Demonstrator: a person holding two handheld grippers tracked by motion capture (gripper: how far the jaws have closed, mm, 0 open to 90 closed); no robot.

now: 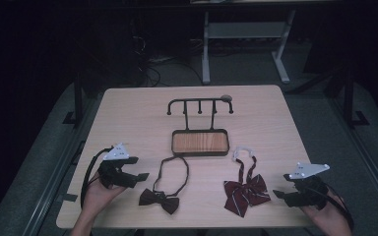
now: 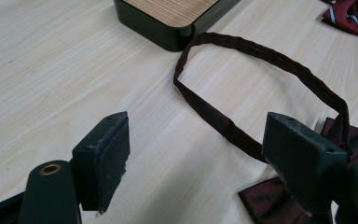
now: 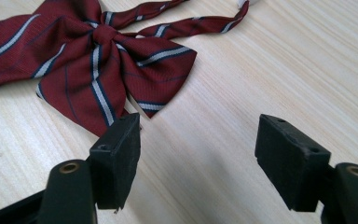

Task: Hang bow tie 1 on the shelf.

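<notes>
Two bow ties lie on the light wooden table [image 1: 128,113]. A dark maroon bow tie [image 1: 159,199] with a looped neck strap [image 2: 242,44] rests at front left. To its right lies a red striped bow tie [image 1: 246,191] [image 3: 93,56] with a white clasp on its strap. My left gripper [image 1: 140,178] [image 2: 198,156] is open just left of the dark tie, its jaws hovering over bare wood and the strap. At front right, my right gripper [image 1: 279,194] [image 3: 198,154] stands open beside the striped tie, with nothing between its jaws.
A black hanger rack [image 1: 199,105] with several pegs rises from a tray [image 1: 200,142] with a wooden base near the table's middle. Beyond the far edge stand white desk legs [image 1: 206,49] and cables on a dark floor.
</notes>
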